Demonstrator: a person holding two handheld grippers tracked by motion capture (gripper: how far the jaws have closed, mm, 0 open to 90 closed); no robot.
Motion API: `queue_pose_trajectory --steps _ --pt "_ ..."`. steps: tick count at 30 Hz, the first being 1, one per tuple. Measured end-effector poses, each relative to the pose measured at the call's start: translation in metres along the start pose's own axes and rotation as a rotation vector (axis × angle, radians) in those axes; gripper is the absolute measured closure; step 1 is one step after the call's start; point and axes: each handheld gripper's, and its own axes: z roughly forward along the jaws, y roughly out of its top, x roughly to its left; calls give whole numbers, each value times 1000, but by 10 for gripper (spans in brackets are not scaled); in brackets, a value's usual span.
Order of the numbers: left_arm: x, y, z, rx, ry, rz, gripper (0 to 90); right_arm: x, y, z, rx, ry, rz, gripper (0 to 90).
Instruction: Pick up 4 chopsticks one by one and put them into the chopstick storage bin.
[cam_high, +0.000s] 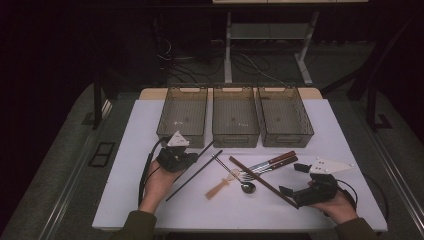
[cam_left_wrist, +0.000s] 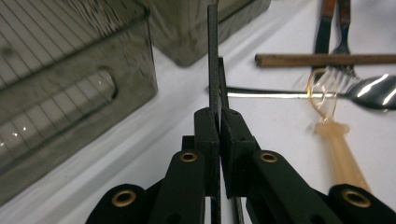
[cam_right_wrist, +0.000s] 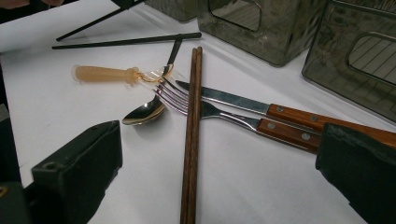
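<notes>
My left gripper (cam_high: 192, 156) (cam_left_wrist: 218, 116) is shut on a thin black chopstick (cam_left_wrist: 212, 56) (cam_right_wrist: 93, 22), just in front of the left bin (cam_high: 167, 117). A second black chopstick (cam_high: 195, 175) (cam_right_wrist: 126, 41) lies slantwise on the white table. My right gripper (cam_high: 294, 179) (cam_right_wrist: 219, 149) is open near the front right, its jaws either side of the near end of a pair of brown wooden chopsticks (cam_high: 260, 180) (cam_right_wrist: 192, 121). These lie across a wood-handled knife (cam_right_wrist: 233, 100) and fork (cam_right_wrist: 224, 114). A spoon (cam_high: 247, 187) (cam_right_wrist: 142, 112) and an amber plastic-handled utensil (cam_high: 218, 189) (cam_right_wrist: 100, 74) lie beside them.
Three smoky see-through bins stand in a row at the back of the table, with the middle bin (cam_high: 235, 135) and right bin (cam_high: 305, 125) holding nothing. Bare white table (cam_high: 135, 165) lies to the left and along the front edge. The floor beyond is dark, with desk legs and cables.
</notes>
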Motion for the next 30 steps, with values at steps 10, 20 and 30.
queue_pose_trajectory --steps 10,20,30 --pt "8 4 -20 -81 -8 -46 859 0 0 0 3 1 -1 7" --pt "9 13 -36 -140 -6 -41 859 0 0 1 9 1 1 7" --pt "17 23 -48 -185 -13 -45 858 1 -1 3 9 -2 5 7"
